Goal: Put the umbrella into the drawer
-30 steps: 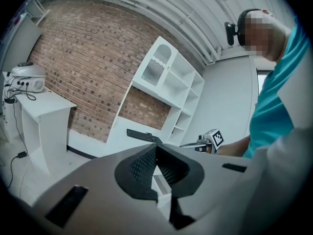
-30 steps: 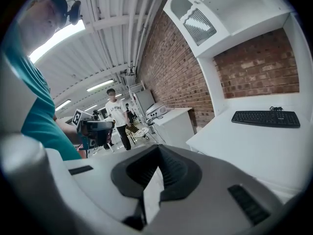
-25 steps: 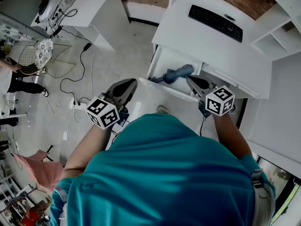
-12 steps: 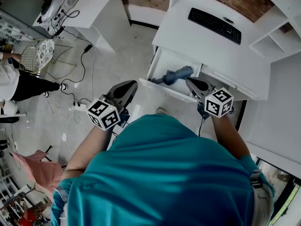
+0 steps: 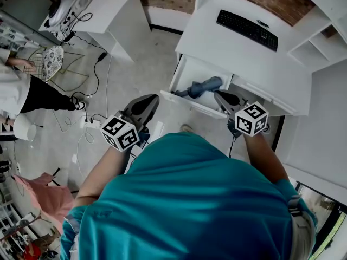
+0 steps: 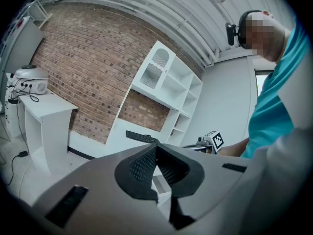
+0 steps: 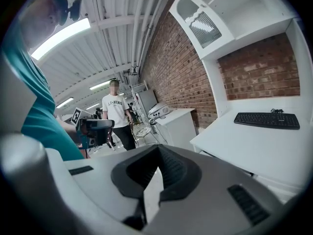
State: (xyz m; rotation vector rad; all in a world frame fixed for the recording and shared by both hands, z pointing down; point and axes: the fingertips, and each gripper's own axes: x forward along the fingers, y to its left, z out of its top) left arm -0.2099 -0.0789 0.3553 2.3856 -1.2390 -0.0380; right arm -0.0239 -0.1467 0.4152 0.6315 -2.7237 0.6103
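Found umbrella (image 5: pixel 203 85) lying inside open drawer (image 5: pixel 179 73); judged placement done. Held left hand-held gripper (image 5: pixel 152 97), right hand-held gripper (image 5: pixel 219 94) closed, empty, beside drawer.

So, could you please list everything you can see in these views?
umbrella: one, blue-grey, folded in the open drawer
drawer: one, white, pulled out of the desk
desk: one, white, ahead
keyboard: one, black, on the desk
side table: one, white, far left
bystander: one, white top, left edge
left gripper: one, grey, shut, empty, left of the drawer
right gripper: one, grey, shut, empty, by the drawer's right end
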